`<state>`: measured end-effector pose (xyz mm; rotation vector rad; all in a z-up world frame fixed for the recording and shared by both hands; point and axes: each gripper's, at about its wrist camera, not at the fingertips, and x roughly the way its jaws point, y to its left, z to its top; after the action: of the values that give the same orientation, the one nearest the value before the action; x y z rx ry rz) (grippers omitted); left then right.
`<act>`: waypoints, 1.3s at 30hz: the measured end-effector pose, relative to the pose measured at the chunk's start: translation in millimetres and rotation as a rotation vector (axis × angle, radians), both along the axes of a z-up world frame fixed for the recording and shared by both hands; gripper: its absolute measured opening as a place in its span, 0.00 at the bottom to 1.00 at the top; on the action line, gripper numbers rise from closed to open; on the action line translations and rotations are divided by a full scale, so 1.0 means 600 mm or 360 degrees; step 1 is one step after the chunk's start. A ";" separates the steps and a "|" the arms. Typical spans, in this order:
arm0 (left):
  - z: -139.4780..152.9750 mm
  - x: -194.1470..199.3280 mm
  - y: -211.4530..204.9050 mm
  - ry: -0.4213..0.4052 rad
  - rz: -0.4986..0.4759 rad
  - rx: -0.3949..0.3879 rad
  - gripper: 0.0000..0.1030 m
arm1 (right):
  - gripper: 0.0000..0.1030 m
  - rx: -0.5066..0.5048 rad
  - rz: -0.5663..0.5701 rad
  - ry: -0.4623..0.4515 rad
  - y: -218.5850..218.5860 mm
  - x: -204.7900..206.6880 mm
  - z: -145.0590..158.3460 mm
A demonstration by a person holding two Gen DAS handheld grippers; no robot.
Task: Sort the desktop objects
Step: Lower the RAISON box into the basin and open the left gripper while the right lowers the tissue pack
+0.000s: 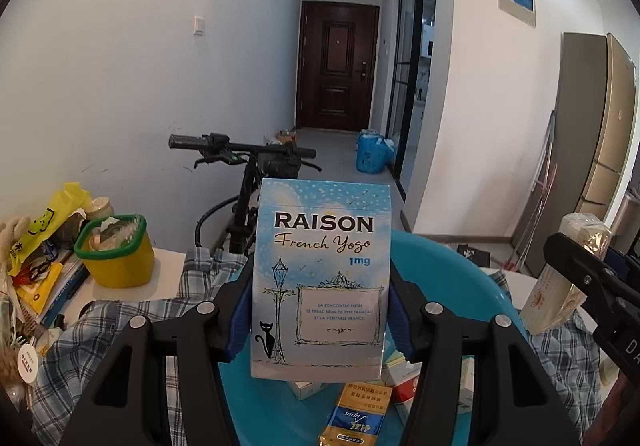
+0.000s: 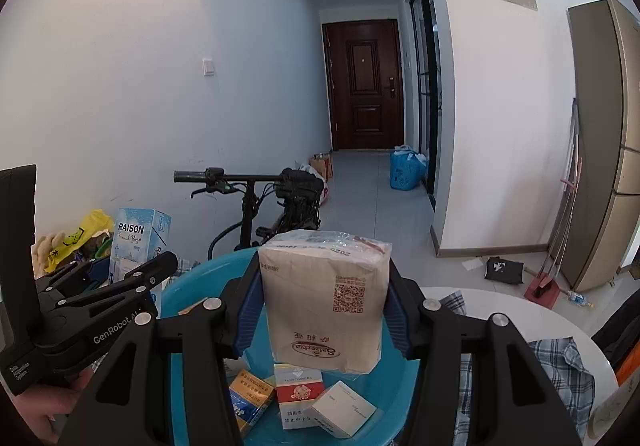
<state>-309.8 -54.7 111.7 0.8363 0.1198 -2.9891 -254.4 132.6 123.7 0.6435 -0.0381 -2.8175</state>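
Between left gripper (image 1: 320, 320) pads, pale-blue RAISON box (image 1: 320, 278) with black cat

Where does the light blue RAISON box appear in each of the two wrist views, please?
Left wrist view: RAISON box fills the centre, upright between the left gripper fingers, above the blue basin.
Right wrist view: RAISON box at mid left, behind that gripper.
Shared landmark: dark door.
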 end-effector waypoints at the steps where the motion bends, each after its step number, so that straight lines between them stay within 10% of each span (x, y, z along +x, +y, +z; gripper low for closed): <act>1: -0.010 -0.009 0.002 -0.0033 -0.0009 0.0000 0.57 | 0.49 0.0012 0.0004 -0.0032 -0.002 -0.009 -0.010; 13: -0.115 -0.078 0.003 -0.0420 -0.0046 0.0064 0.57 | 0.46 0.0075 0.0067 -0.0310 -0.020 -0.066 -0.097; 39: -0.132 -0.088 0.001 -0.0523 -0.0020 0.0066 0.57 | 0.46 0.0099 0.0081 -0.0437 -0.037 -0.091 -0.126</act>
<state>-362.7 -53.9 32.7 1.3201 0.1666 -2.8188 -309.0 110.4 48.0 1.0264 0.0161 -2.6705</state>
